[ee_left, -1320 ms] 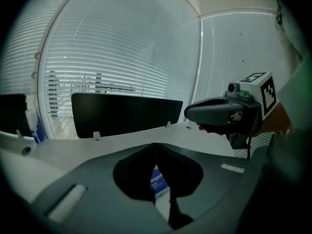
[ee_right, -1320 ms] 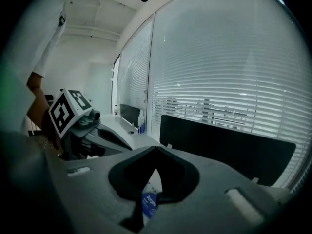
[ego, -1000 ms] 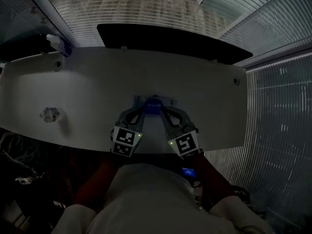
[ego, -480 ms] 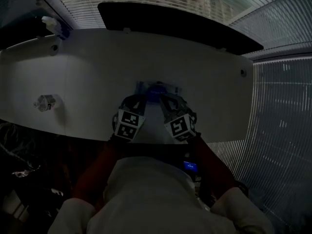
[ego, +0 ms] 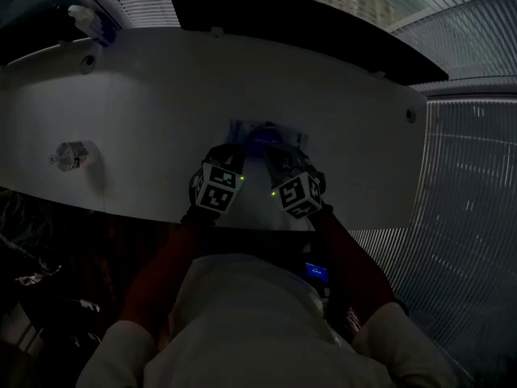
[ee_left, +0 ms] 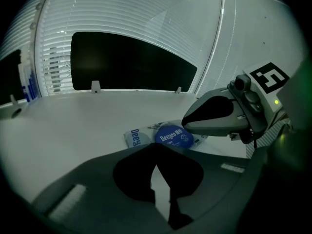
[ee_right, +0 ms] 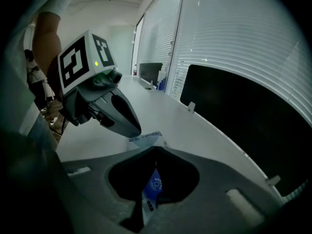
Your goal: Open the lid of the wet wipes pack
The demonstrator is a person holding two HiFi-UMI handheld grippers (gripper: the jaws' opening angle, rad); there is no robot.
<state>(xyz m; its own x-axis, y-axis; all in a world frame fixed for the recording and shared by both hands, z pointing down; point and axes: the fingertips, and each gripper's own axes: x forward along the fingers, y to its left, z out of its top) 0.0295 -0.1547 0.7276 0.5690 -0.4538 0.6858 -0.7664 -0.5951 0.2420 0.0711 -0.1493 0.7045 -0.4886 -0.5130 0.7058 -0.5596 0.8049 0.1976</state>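
the wet wipes pack [ego: 266,138] lies just ahead of both sets of tips, its round blue lid [ee_left: 174,136] flat and still closed. the left gripper [ee_left: 156,148] has its jaws drawn together to a thin slit with nothing between them. the right gripper [ee_right: 155,153] is likewise closed and empty, and the lid shows only through its slit. compared with a second ago, both tools have sunk toward the pack and drawn closer together. in the head view their noses now converge over its near edge, where before they stood higher and wider apart. the pack itself has not shifted on the white table [ego: 145,95], where it lies near the middle of the front edge. this reads as the end of the approach. whether either tip touches the pack yet cannot be told, and lifting the lid is still to do.
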